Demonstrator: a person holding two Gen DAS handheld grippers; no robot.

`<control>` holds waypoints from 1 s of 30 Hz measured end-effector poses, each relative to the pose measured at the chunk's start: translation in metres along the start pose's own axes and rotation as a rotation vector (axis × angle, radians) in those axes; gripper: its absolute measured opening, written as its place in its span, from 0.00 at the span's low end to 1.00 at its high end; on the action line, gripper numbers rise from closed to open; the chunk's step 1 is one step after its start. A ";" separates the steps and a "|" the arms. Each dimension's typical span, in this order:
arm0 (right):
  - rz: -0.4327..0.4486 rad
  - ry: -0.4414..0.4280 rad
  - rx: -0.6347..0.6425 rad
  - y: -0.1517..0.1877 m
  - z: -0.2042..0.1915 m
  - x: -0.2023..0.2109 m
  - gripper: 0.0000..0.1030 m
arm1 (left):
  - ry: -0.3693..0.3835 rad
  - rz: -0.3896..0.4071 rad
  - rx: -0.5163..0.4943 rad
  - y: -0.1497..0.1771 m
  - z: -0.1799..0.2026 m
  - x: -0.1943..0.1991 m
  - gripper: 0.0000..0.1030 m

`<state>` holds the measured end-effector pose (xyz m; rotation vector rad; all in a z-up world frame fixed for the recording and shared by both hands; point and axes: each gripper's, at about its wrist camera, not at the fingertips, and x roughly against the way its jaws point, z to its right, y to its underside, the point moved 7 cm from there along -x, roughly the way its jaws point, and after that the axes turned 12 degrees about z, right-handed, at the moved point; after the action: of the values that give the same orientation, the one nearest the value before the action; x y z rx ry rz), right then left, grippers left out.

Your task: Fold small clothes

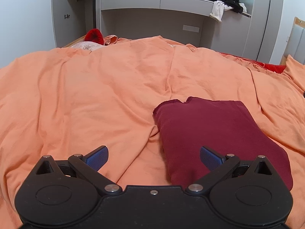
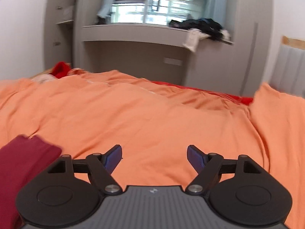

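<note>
A folded dark red garment (image 1: 209, 129) lies flat on the orange bedcover (image 1: 106, 87), on the right in the left wrist view. My left gripper (image 1: 154, 157) hovers open over its near left edge, with nothing between the blue pads; the right pad (image 1: 209, 157) is above the cloth. In the right wrist view the same garment (image 2: 21, 158) shows at the lower left. My right gripper (image 2: 154, 157) stands open to the right of it, over bare bedcover (image 2: 152, 114), with nothing held.
A bright red item (image 1: 94, 36) lies at the far left end of the bed. Grey built-in shelving (image 1: 156, 2) stands behind the bed, with a pile of dark and white clothes (image 1: 223, 0) on its ledge. A red sheet (image 1: 270, 66) shows at the right.
</note>
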<state>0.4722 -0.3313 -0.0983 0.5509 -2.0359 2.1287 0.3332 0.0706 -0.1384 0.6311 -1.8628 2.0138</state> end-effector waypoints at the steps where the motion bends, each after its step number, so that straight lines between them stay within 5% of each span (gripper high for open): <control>1: -0.014 0.047 0.016 0.002 0.000 0.005 0.80 | 0.000 -0.002 -0.004 0.001 0.001 0.000 0.99; 3: 0.005 0.051 0.070 0.005 -0.007 0.021 0.91 | -0.007 -0.008 -0.009 0.002 0.001 -0.002 0.99; 7: -0.083 -0.342 -0.192 0.020 -0.071 0.054 0.98 | -0.010 -0.016 -0.017 0.006 0.003 -0.005 0.99; 10: -0.027 -0.395 -0.056 0.031 -0.130 0.080 0.96 | -0.020 -0.002 -0.104 0.011 0.018 -0.003 0.99; 15: -0.036 -0.504 0.100 0.068 -0.204 0.093 0.68 | 0.068 -0.084 -0.167 0.037 0.041 -0.004 0.99; 17: -0.115 -0.520 0.148 0.095 -0.217 0.090 0.51 | 0.060 -0.095 -0.205 0.047 0.041 -0.003 0.99; 18: -0.146 -0.509 0.183 0.109 -0.220 0.087 0.50 | 0.053 -0.101 -0.223 0.052 0.040 -0.003 1.00; 27: -0.043 -0.517 0.155 0.107 -0.210 0.119 0.57 | 0.045 -0.036 -0.119 0.056 0.020 0.027 0.99; 30: -0.098 -0.457 0.219 0.123 -0.203 0.111 0.68 | 0.030 -0.086 -0.168 0.074 0.025 0.020 1.00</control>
<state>0.2941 -0.1561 -0.1759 1.2419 -1.9257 2.3449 0.2806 0.0377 -0.1893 0.6187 -1.9277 1.7817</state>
